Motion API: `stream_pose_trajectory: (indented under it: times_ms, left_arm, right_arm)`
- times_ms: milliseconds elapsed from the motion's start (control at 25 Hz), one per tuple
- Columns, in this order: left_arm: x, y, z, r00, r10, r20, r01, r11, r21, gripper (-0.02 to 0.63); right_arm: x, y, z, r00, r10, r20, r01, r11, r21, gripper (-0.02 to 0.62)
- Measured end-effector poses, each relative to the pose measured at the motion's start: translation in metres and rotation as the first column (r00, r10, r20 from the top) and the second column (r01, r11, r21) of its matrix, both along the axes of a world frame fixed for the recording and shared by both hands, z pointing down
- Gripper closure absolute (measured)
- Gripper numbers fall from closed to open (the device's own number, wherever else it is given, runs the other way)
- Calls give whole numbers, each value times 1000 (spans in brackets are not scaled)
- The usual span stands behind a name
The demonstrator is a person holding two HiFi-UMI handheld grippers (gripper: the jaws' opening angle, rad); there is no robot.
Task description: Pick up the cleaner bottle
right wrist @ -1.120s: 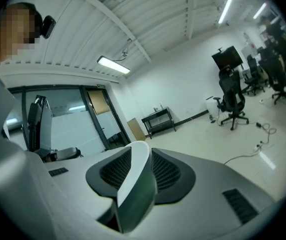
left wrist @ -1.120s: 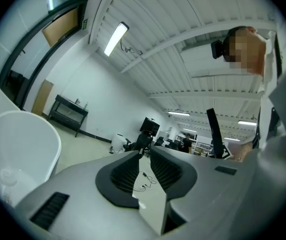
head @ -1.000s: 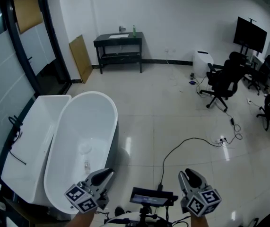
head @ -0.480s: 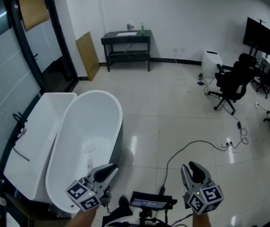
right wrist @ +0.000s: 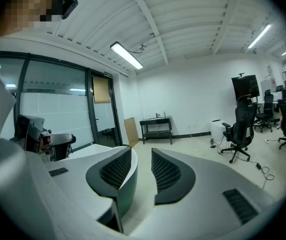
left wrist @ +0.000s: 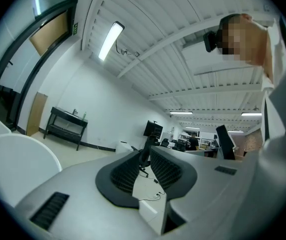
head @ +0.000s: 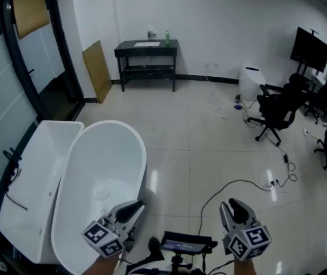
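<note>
Standing upright, the cleaner bottle (head: 166, 38) tops the table (head: 134, 49).

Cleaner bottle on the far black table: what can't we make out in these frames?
- Cleaner bottle: too small in every view; label and cap unreadable.
- Small item beside it on the black table: head view, too small to identify.
- Bathtub near end: head view, hidden by the left gripper.

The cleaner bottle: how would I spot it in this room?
Against the far white wall, find the black table beside a leaning brown board. The cleaner bottle stands upright near the right end of its top. It is the only green thing there, right of a small grey fixture.
</note>
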State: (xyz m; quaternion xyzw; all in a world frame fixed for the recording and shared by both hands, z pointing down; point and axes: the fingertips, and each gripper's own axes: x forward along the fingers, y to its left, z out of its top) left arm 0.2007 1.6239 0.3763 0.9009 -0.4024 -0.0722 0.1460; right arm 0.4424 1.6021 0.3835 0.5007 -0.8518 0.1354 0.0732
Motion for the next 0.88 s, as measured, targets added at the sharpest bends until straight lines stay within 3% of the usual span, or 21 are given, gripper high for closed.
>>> stream_pose_trajectory:
  times_ms: [400, 880]
  left_arm:
    - [-50, -100, 2, 998, 50, 30, -49, 998, -28, 532]
    - [-31, -235, 8, 999, 18, 50, -16, 999, -34, 532]
  right_arm:
    - [-52, -89, -4, 998, 54, -35, -54, 999, 5, 485]
    - [-33, -232, 8, 997, 26, -70, -26, 1000, 0, 485]
